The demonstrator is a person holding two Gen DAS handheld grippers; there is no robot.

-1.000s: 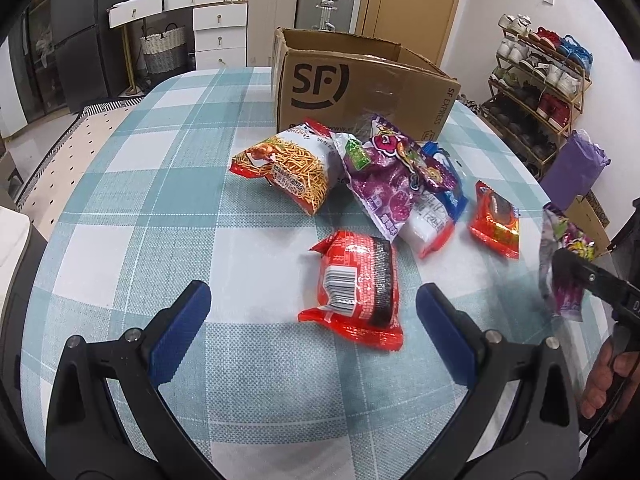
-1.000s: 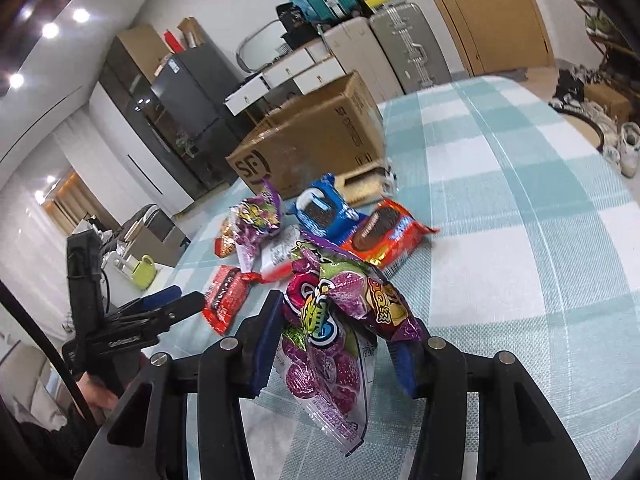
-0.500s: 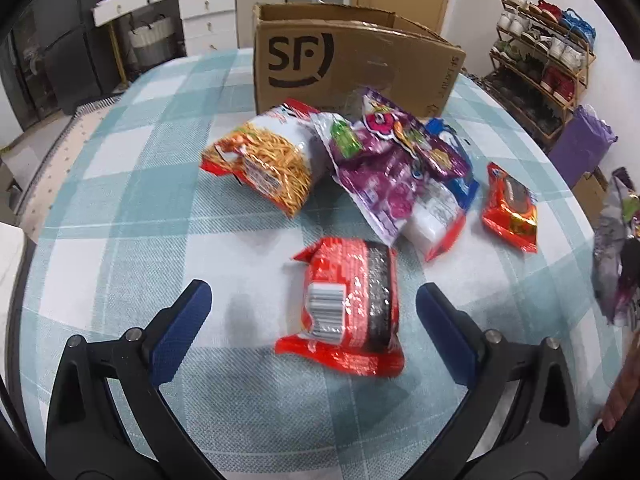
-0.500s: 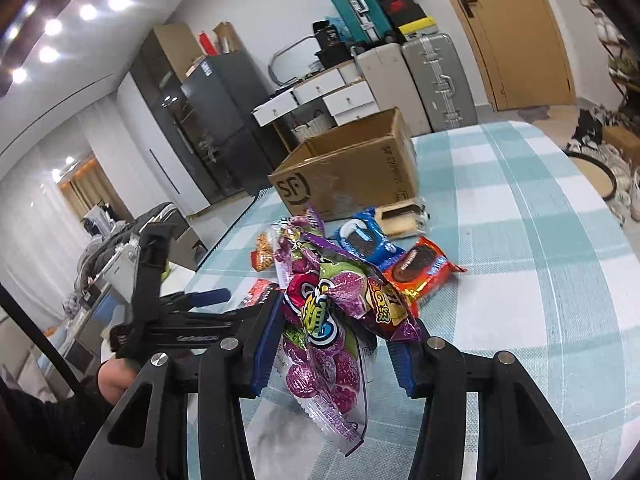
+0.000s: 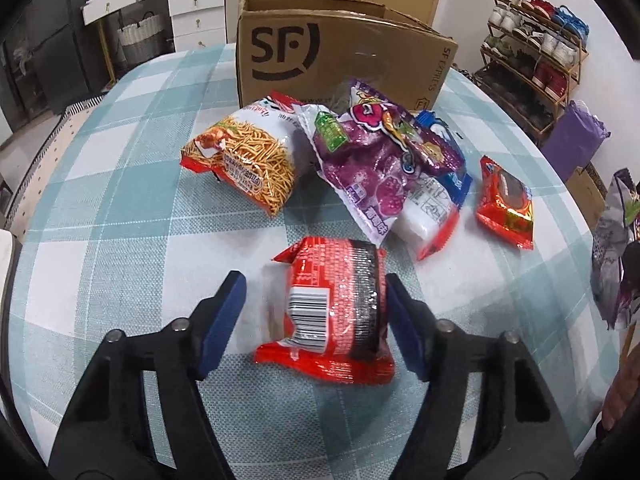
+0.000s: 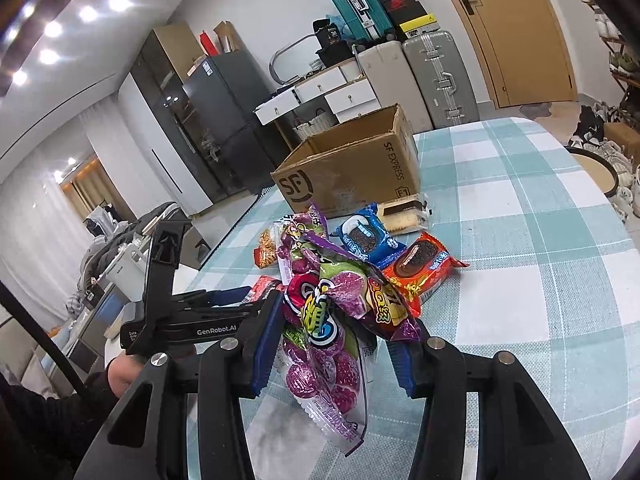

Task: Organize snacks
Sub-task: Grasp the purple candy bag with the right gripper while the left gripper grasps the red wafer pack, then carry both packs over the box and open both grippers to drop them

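A red and black snack packet [image 5: 332,304] lies barcode up on the checked tablecloth [image 5: 120,208]. My left gripper [image 5: 314,300] straddles it with its jaws closing. The right pad touches the packet's side, and the left pad stands a little off it. My right gripper [image 6: 336,340] is shut on a purple candy bag [image 6: 332,320], held up above the table; the same bag [image 5: 612,248] shows at the right edge of the left wrist view. An open cardboard SF box [image 5: 340,48] stands behind the snack pile.
Between the packet and the box lie a noodle-snack bag [image 5: 248,160], another purple candy bag [image 5: 372,156], a blue cookie pack [image 5: 452,160] and an orange-red cookie pack [image 5: 506,200]. A shoe rack [image 5: 536,56] stands to the right, with drawers and suitcases [image 6: 420,80] behind.
My left gripper came forward and down over the red packet, and its jaws narrowed from wide open. The right gripper rose slightly with the purple bag still in it.
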